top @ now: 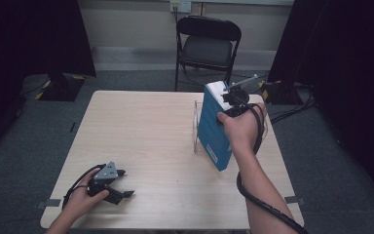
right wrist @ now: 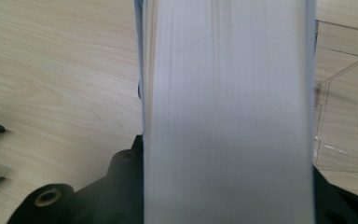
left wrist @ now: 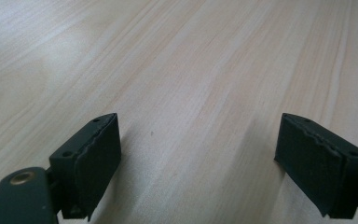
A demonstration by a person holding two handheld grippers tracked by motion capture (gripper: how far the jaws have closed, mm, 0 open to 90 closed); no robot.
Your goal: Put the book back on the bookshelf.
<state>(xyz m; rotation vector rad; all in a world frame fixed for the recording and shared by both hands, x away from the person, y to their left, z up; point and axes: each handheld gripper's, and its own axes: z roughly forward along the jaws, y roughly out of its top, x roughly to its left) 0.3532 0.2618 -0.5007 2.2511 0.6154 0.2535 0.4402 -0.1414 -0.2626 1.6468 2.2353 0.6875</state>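
One gripper (top: pixel 233 105) clamps the book (top: pixel 214 126) near the table's (top: pixel 141 141) right edge; keep it upright. Left gripper (top: pixel 119 187) idles open.

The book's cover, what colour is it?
Blue, with white page edges; the book shows best in the high view, held by the right claw.

Count: 1 blue book (top: pixel 215 127), 1 clear acrylic stand (top: pixel 196 127), 2 grippers — left gripper (top: pixel 119 184), right gripper (top: pixel 233 97) — 1 table (top: pixel 141 126), 1 folding chair (top: pixel 207 46) at upper centre.
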